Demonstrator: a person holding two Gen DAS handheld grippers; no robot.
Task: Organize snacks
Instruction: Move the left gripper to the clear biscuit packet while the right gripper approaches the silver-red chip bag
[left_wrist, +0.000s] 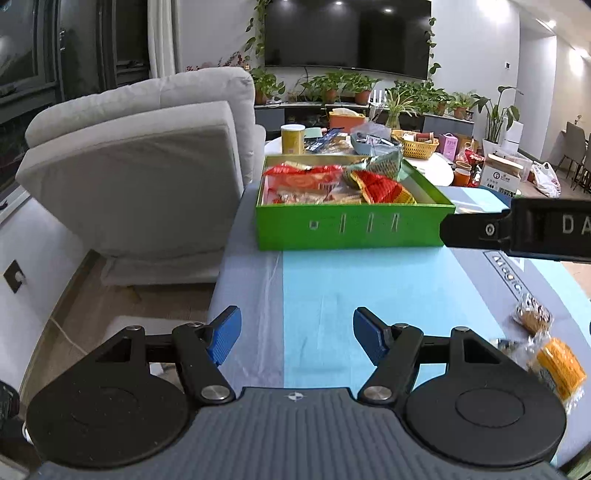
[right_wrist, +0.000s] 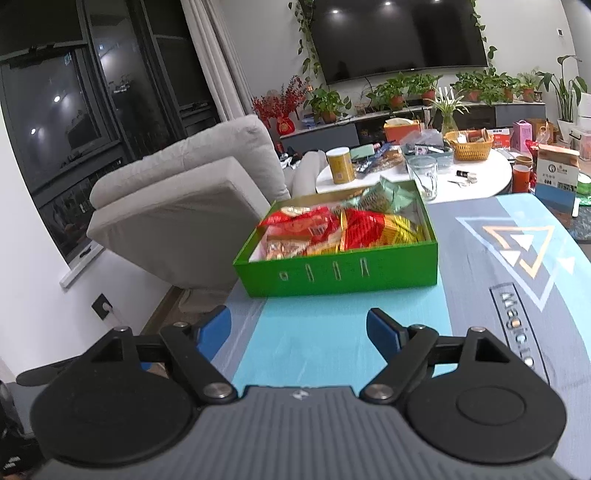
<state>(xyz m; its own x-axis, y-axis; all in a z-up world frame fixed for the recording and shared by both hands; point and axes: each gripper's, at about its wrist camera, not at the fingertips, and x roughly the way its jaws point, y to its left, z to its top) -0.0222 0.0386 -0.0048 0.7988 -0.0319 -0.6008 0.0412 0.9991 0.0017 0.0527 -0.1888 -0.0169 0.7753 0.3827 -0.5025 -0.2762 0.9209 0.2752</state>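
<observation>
A green box (left_wrist: 351, 229) stands at the far end of the blue mat, filled with red, yellow and green snack packets (left_wrist: 380, 186). It also shows in the right wrist view (right_wrist: 340, 275) with its packets (right_wrist: 369, 225). My left gripper (left_wrist: 297, 338) is open and empty, low over the mat in front of the box. Two wrapped snacks lie at the mat's right edge: a brown one (left_wrist: 532, 317) and a yellow one (left_wrist: 559, 363). My right gripper (right_wrist: 299, 332) is open and empty, higher and to the right; its body (left_wrist: 517, 230) shows in the left wrist view.
A grey armchair (left_wrist: 147, 166) stands left of the table. Behind the box is a round white table (right_wrist: 480, 177) with a yellow can (right_wrist: 341, 165), a glass mug (right_wrist: 423, 173), a wicker basket (right_wrist: 469, 146) and boxes. Potted plants and a TV line the back wall.
</observation>
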